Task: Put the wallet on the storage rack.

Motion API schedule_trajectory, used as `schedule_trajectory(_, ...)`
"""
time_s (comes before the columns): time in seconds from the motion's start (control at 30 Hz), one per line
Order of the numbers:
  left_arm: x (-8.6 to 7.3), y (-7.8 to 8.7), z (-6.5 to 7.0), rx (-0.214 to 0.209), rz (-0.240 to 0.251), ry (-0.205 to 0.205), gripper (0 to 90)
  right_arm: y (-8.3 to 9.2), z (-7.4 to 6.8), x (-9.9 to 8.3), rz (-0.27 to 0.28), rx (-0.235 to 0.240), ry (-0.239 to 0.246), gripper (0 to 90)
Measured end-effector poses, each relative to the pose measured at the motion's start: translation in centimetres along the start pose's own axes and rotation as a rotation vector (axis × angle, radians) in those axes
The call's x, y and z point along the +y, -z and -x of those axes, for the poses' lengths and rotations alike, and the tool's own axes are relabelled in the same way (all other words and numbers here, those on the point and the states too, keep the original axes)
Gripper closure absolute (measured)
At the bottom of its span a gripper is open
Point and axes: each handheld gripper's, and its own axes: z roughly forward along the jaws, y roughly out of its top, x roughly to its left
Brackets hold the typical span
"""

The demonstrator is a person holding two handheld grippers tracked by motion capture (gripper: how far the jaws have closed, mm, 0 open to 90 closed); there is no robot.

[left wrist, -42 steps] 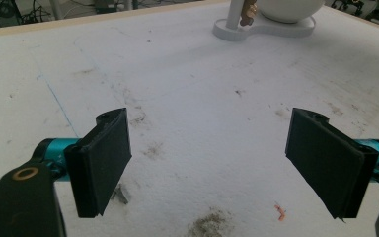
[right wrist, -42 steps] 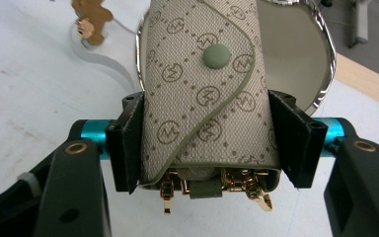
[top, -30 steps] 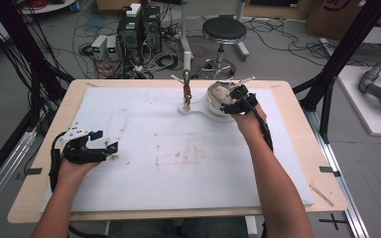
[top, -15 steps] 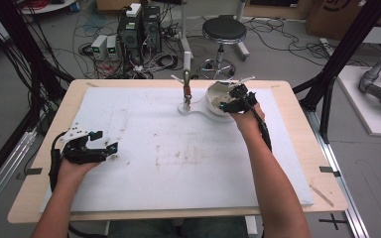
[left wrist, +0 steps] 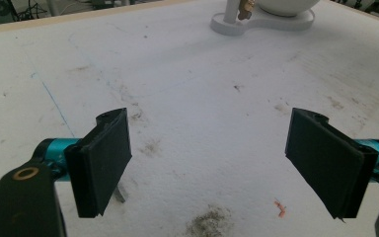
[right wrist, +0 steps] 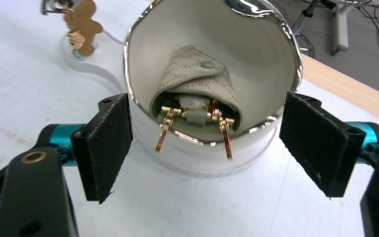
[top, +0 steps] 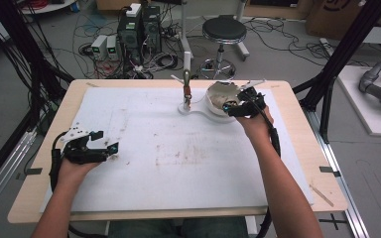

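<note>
A white bowl (right wrist: 256,54) with a shiny silver rim stands at the table's far middle, also seen as the bowl (top: 217,94) in the high view. Inside it lies a folded grey-green leather pouch (right wrist: 195,79) with gold metal clasps (right wrist: 222,128) hanging over the near rim. My right gripper (right wrist: 202,143) is open, its jaws either side of the bowl's near wall and apart from it; in the high view the right gripper (top: 240,105) sits at the bowl's right edge. My left gripper (left wrist: 207,158) is open over bare mat at the left gripper (top: 96,148), holding nothing.
A white stand (top: 187,106) joined to the bowl's base holds an upright post with a small brown figure-shaped charm (right wrist: 81,27). A white stained mat (top: 178,153) covers the wooden table (top: 34,196). A tiny orange scrap (left wrist: 280,208) lies by the left gripper.
My right gripper has drawn slightly back toward me from over the bowl. The left hand and its gripper have stayed put.
</note>
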Motion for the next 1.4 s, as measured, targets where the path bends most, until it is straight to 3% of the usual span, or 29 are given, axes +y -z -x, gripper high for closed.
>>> schedule_trajectory(0.03, 0.1, 0.0, 0.0, -0.002, 0.001, -0.004, 17.5, 1.1, -0.2, -0.6, 0.056, -0.001, 0.000, 21.1)
schedule_trajectory(0.1, 0.1, 0.0, 0.0, -0.003, 0.002, -0.010, 17.5, 1.8, -0.3, -1.1, 0.085, 0.008, 0.009, 21.1)
schedule_trajectory(0.17, 0.2, 0.0, 0.0, -0.003, 0.004, -0.012, 17.5, 2.3, -0.4, -1.4, 0.081, 0.022, 0.008, 21.1)
schedule_trajectory(0.27, 0.2, -0.1, 0.1, -0.006, 0.004, -0.012, 17.5, 3.2, -0.7, -2.3, 0.129, 0.039, 0.003, 21.1)
schedule_trajectory(0.6, 0.5, -0.3, 0.4, -0.034, 0.024, -0.037, 17.5, 5.5, -1.6, -5.5, 0.212, 0.107, 0.002, 21.1)
schedule_trajectory(0.87, 0.6, -0.2, 0.6, -0.043, 0.051, -0.044, 17.5, 6.8, -2.4, -9.9, 0.308, 0.153, -0.020, 20.5)
schedule_trajectory(1.07, 0.4, -0.5, 0.9, -0.057, 0.043, -0.049, 17.5, 6.9, -2.6, -12.2, 0.349, 0.161, -0.047, 20.2)
schedule_trajectory(1.17, 0.4, -0.7, 1.1, -0.060, 0.044, -0.050, 17.5, 6.8, -2.7, -12.7, 0.314, 0.162, -0.078, 18.7)
schedule_trajectory(1.27, 0.5, -1.1, 1.2, -0.071, 0.038, -0.064, 17.5, 6.8, -2.8, -13.1, 0.347, 0.157, -0.073, 18.7)
schedule_trajectory(1.4, 0.4, -1.3, 1.5, -0.077, 0.032, -0.066, 17.5, 6.5, -2.8, -13.5, 0.327, 0.163, -0.072, 18.7)
